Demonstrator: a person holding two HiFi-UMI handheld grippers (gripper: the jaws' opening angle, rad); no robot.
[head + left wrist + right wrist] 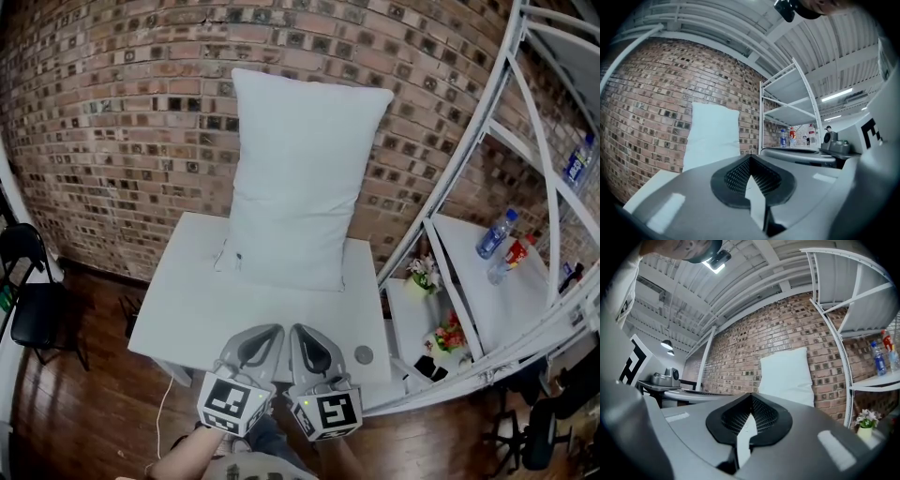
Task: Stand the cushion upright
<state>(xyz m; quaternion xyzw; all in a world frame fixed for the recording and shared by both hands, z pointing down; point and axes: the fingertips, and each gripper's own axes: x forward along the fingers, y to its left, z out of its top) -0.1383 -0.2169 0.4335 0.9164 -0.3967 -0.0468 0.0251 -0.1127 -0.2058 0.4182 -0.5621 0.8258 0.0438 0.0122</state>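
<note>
The white cushion (pixel 298 178) stands upright on the far side of a white table (pixel 197 309), leaning back against the brick wall. It shows as a tall white shape in the left gripper view (pixel 712 136) and the right gripper view (pixel 786 376). My left gripper (pixel 272 333) and right gripper (pixel 302 333) sit side by side at the table's near edge, both shut with nothing between their jaws, well short of the cushion. Each points level toward it.
A white metal shelf rack (pixel 487 150) stands to the right, holding bottles (pixel 495 234) and small flower pots (pixel 422 277). A black chair (pixel 28 300) stands at the left on the wooden floor. A small round disc (pixel 364 355) lies near the table's right front corner.
</note>
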